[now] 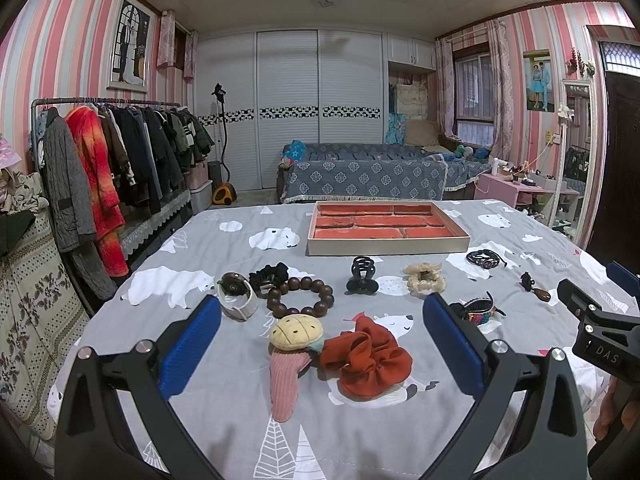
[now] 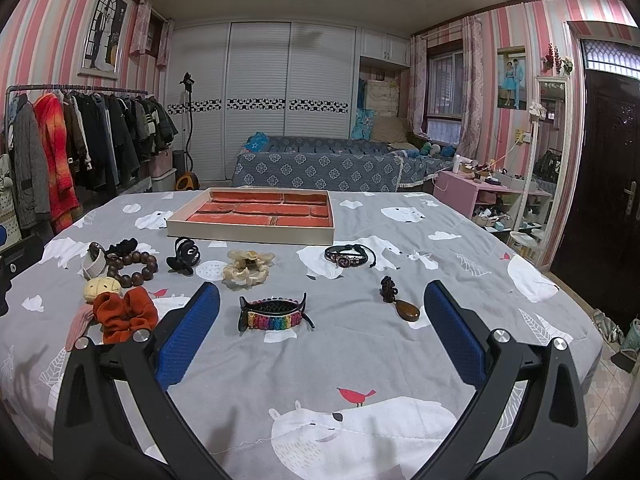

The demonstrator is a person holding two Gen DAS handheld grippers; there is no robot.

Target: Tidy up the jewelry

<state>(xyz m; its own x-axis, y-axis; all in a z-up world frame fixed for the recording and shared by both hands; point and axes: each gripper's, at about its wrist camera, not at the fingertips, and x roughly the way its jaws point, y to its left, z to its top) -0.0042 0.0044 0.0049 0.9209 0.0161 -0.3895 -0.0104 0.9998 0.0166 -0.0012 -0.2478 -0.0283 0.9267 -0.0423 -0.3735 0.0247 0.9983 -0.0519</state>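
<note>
A cream tray (image 1: 386, 245) with a red brick-pattern lining sits far on the table; it also shows in the right wrist view (image 2: 248, 231). Before it lie a wooden bead bracelet (image 1: 306, 296), black claw clip (image 1: 361, 276), cream scrunchie (image 1: 424, 278), red scrunchie (image 1: 366, 354), plush hair clip (image 1: 294, 354), white watch band (image 1: 237, 294), rainbow bracelet (image 2: 274, 316), black cord bracelet (image 2: 348, 258) and amber pendant (image 2: 406, 308). My left gripper (image 1: 320, 334) is open above the red scrunchie and plush clip. My right gripper (image 2: 320, 320) is open around the rainbow bracelet and pendant area.
The table (image 2: 360, 360) wears a grey polar-bear cloth. A clothes rack (image 1: 120, 152) stands to the left, a sofa (image 1: 360, 176) behind, and a pink side table (image 2: 480, 192) and dark door (image 2: 600, 160) to the right. The right gripper's body (image 1: 600, 332) shows at the left view's right edge.
</note>
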